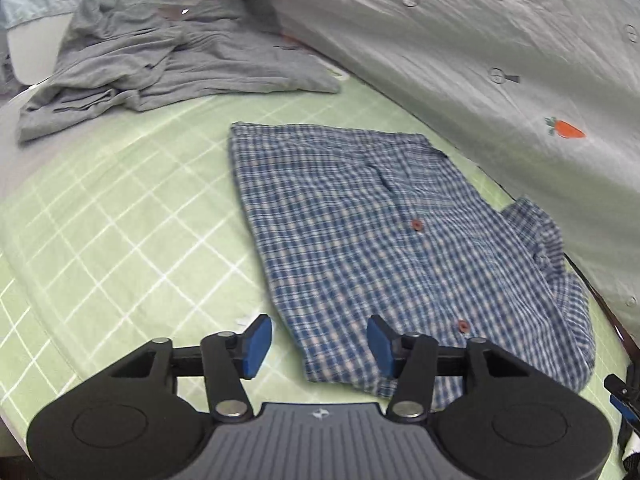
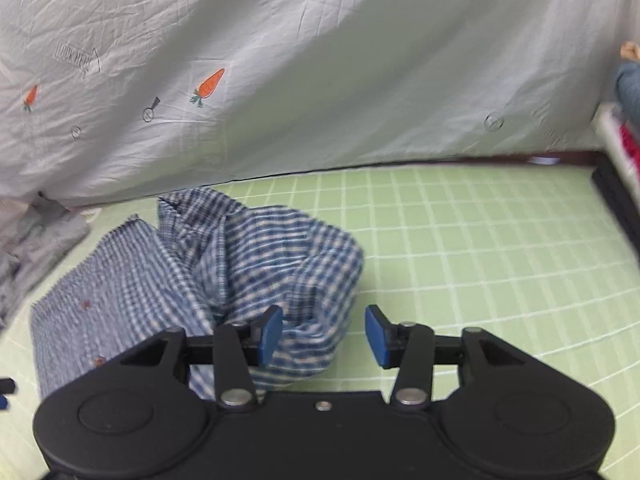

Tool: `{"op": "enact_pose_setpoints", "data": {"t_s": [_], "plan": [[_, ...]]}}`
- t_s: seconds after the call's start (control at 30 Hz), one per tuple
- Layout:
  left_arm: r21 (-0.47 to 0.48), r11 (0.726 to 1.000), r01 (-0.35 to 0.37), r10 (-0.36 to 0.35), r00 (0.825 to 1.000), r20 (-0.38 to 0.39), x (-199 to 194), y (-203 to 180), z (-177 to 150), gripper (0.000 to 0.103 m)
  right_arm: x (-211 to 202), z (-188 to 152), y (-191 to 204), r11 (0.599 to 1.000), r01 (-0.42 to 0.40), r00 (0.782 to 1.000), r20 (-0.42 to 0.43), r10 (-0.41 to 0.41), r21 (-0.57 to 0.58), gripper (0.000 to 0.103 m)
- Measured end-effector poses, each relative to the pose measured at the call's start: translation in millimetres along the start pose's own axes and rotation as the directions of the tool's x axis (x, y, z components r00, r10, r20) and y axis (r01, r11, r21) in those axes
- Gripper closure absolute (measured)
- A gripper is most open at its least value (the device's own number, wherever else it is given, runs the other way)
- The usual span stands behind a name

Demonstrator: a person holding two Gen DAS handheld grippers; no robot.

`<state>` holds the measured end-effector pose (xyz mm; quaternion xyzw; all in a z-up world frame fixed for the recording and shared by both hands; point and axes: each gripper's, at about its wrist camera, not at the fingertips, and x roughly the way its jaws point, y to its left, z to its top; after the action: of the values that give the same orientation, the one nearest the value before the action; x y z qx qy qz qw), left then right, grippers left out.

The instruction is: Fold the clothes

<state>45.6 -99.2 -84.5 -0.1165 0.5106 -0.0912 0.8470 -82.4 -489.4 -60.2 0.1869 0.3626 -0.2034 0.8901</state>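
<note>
Left wrist view shows your left gripper (image 1: 319, 346) and right gripper (image 2: 323, 335) both apart and empty over the soft, limp blue-and-white checked cotton shirt (image 1: 372, 236) lying half-folded on the green grid-patterned bed sheet (image 1: 120, 216), so pinch its rumpled collar end, which will likely sag.

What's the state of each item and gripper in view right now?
plaid shirt: lying on the green grid sheet, partly folded flat, collar end still bunched up.
grey garment: crumpled in a heap, unfolded, apart from the shirt.
left gripper: jaws open, over the shirt's near edge, pads not pressing on cloth.
right gripper: jaws open, the bunched end of the shirt ahead of it, nothing gripped.
</note>
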Motion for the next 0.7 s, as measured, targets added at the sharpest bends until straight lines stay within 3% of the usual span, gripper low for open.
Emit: {"op": "enact_pose_setpoints", "data": {"t_s": [0.07, 0.17, 0.4, 0.5, 0.7], "plan": [[-0.015, 1.000, -0.011, 0.011, 1.000, -0.019, 9.8, 4.7, 5.7, 0.045, 15.1, -2.2, 3.5, 0.998, -0.051, 0.998, -0.047, 0.052, 0.030, 0.052], [-0.031, 0.999, -0.013, 0.012, 0.999, -0.042, 25.4, 9.6, 17.8, 0.042, 39.5, -10.1, 14.3, 0.997, -0.049, 0.992, -0.115, 0.056, 0.062, 0.051], [0.015, 0.999, -0.033, 0.034, 0.994, -0.101, 64.8, 9.9, 39.8, 0.037, 89.4, -18.8, 28.6, 0.998, 0.031, 0.983, -0.183, -0.020, 0.056, 0.058], [0.017, 0.999, -0.027, 0.029, 0.993, -0.116, 82.6, 8.5, 45.2, 0.037, 112.9, -10.6, 28.9, 0.996, 0.065, 0.984, -0.173, -0.053, 0.066, 0.056], [-0.001, 0.999, -0.044, 0.044, 0.998, -0.049, 102.1, 5.1, 68.7, 0.035, 161.2, 30.6, 39.7, 0.991, 0.134, 0.986, -0.097, -0.136, -0.031, 0.053]]}}
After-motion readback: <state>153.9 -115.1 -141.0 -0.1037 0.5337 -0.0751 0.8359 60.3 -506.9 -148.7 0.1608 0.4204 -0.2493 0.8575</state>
